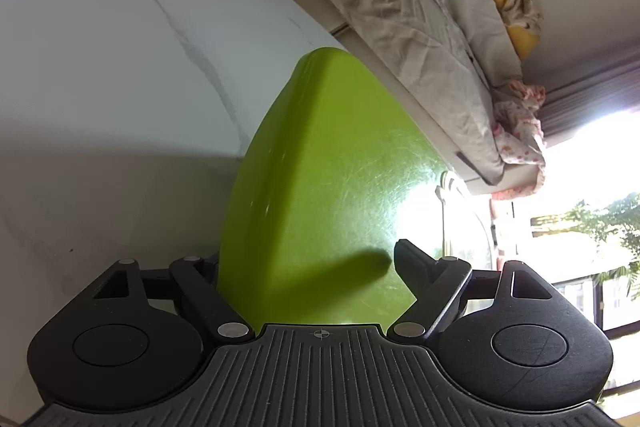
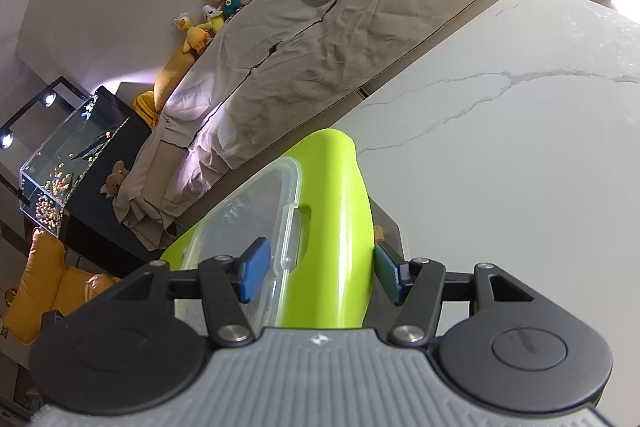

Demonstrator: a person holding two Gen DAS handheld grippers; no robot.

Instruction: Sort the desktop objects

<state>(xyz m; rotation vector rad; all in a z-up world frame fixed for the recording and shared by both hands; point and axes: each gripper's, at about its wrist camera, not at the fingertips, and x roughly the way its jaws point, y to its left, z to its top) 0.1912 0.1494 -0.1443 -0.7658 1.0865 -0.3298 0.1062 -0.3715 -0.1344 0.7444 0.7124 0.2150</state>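
Observation:
A lime-green plastic bin fills the middle of the left wrist view, over a white marble table. My left gripper straddles the bin's wall; one black finger lies on the inner side, the other is hidden behind the wall. In the right wrist view my right gripper straddles the bin's green rim, with a blue pad inside and a green-blue pad outside. A clear plastic box lies inside the bin.
The marble table stretches to the right in the right wrist view. Beyond it stands a sofa under a grey cover, with plush toys. A glass fish tank is at the far left. A bright window glares.

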